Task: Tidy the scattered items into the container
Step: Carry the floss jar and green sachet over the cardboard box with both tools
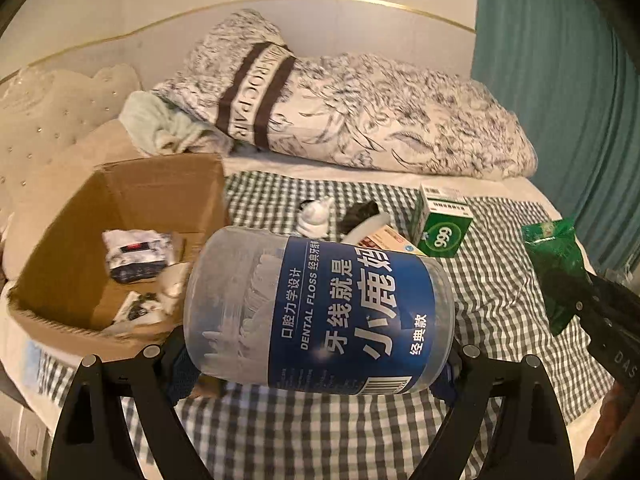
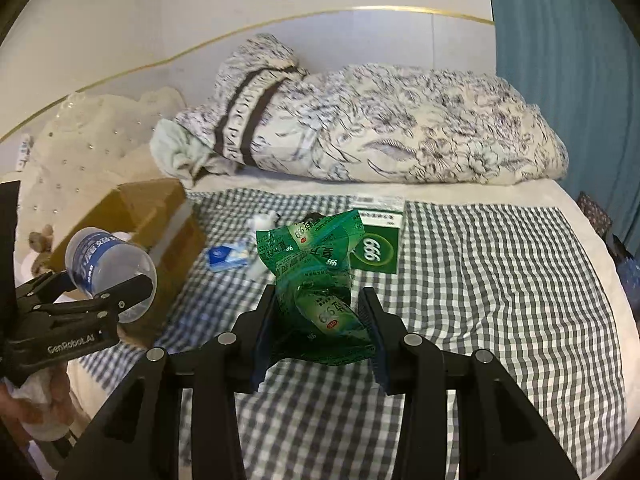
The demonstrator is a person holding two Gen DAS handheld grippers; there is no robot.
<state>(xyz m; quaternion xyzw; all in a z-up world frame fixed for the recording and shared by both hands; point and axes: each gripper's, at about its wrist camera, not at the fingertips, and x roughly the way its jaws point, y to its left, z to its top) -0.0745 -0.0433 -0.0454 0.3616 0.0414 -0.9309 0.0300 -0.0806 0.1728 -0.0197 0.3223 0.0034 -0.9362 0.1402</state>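
My left gripper [image 1: 320, 356] is shut on a clear dental floss jar [image 1: 320, 308] with a blue label, held on its side above the checked sheet, just right of the open cardboard box [image 1: 68, 240]. The box holds several small packets [image 1: 136, 254]. In the right wrist view the same jar [image 2: 108, 264] and left gripper [image 2: 100, 296] hang beside the box [image 2: 160, 216]. My right gripper [image 2: 316, 320] is shut on a crumpled green sachet bag [image 2: 316, 276], lifted off the bed. That bag [image 1: 556, 264] shows at the right edge of the left wrist view.
On the checked sheet [image 2: 500, 280] lie a green 999 medicine box [image 2: 376, 244], a blue-and-white packet [image 2: 228, 258], a small white figure [image 1: 316, 216], a dark item [image 1: 360, 214] and an orange box [image 1: 388, 240]. A folded floral quilt [image 2: 380, 132] lies behind. A teal curtain [image 2: 568, 40] hangs right.
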